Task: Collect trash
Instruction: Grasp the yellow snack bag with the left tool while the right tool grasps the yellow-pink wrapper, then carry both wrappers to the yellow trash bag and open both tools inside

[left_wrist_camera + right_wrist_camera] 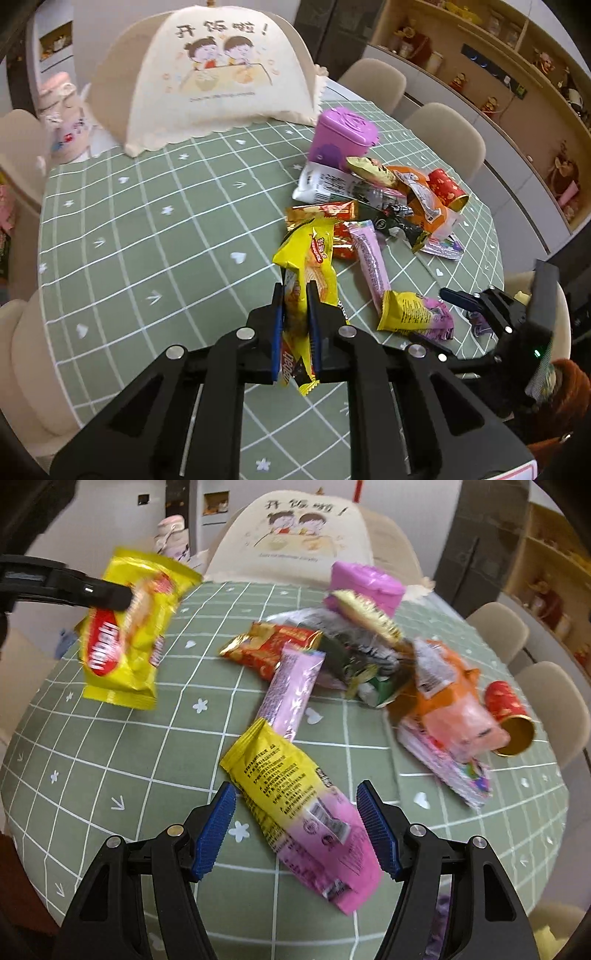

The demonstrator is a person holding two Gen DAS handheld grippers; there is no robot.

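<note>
My left gripper (pixel 296 291) is shut on a yellow wafer wrapper (pixel 308 258) and holds it above the green checked tablecloth (pixel 147 229); it also shows in the right wrist view (pixel 125 635). My right gripper (pixel 295 801) is open, its blue pads on either side of a yellow-and-pink wrapper (pixel 295 805) lying on the cloth, not touching it. That wrapper also shows in the left wrist view (pixel 413 314). A pile of wrappers (pixel 388 206) lies beyond, with a pink stick pack (pixel 291 690), a red wrapper (pixel 273 646) and an orange packet (pixel 443 694).
A purple lidded bin (pixel 341 138) stands behind the pile. A cream food cover (pixel 210 74) sits at the table's far side. A red-and-gold tube (pixel 508 716) lies at the right. Beige chairs (pixel 447 133) ring the table. A pink canister (pixel 62 114) stands far left.
</note>
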